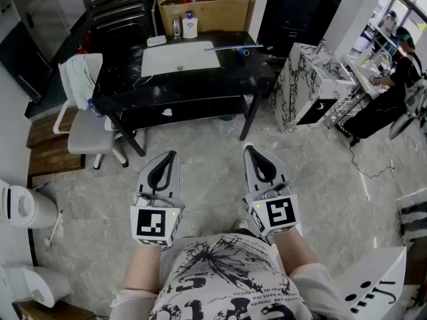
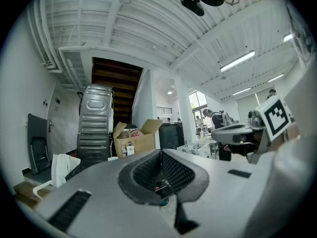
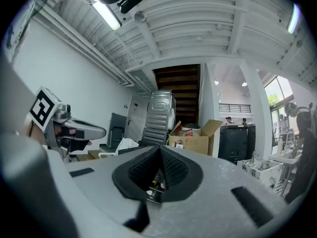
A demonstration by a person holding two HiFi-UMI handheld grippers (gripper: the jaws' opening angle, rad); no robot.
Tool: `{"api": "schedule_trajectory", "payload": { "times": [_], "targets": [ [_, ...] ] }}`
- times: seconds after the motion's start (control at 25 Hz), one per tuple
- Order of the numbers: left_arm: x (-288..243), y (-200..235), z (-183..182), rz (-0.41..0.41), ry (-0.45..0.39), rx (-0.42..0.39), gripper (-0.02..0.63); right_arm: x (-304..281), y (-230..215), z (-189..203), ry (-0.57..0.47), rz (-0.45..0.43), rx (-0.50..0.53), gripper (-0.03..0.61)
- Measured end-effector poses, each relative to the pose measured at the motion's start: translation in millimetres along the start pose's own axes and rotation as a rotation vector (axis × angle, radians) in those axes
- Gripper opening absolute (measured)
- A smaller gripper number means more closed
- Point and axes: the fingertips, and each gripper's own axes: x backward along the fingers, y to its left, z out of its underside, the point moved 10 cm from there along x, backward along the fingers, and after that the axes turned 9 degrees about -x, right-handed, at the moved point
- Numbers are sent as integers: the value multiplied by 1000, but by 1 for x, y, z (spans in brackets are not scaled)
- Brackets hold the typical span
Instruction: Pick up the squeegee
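The squeegee [image 1: 233,47], a long thin pale blade with a blue handle, lies at the back right of the black table [image 1: 200,79]. Both grippers are held level over the floor, well short of the table and pointing toward it. My left gripper [image 1: 172,153] is shut with nothing between its jaws, and in the left gripper view the left gripper [image 2: 161,151] shows its tips meeting. My right gripper [image 1: 248,147] is also shut and empty, and the right gripper [image 3: 160,147] looks the same in its own view. The right gripper's marker cube [image 2: 273,114] shows in the left gripper view.
A white basin [image 1: 180,57], a soap bottle [image 1: 190,27] and a cardboard box [image 1: 207,5] are on or behind the table. A chair with a towel [image 1: 87,112] stands at its left, a marble cabinet [image 1: 310,85] at its right. A person [image 1: 390,92] works far right.
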Motion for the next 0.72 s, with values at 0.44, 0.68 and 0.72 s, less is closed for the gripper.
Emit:
{"api": "schedule_trajectory", "payload": {
  "times": [0.44, 0.68, 0.72],
  "targets": [
    [-4, 5, 5, 8, -1, 3, 11, -5, -1, 6, 19, 7, -19, -11],
    [-12, 10, 14, 14, 18, 18, 12, -17, -6, 18, 59, 33, -50, -9],
    [-14, 11, 18, 17, 25, 20, 12, -19, -8, 21, 76, 35, -55, -9]
  ]
}}
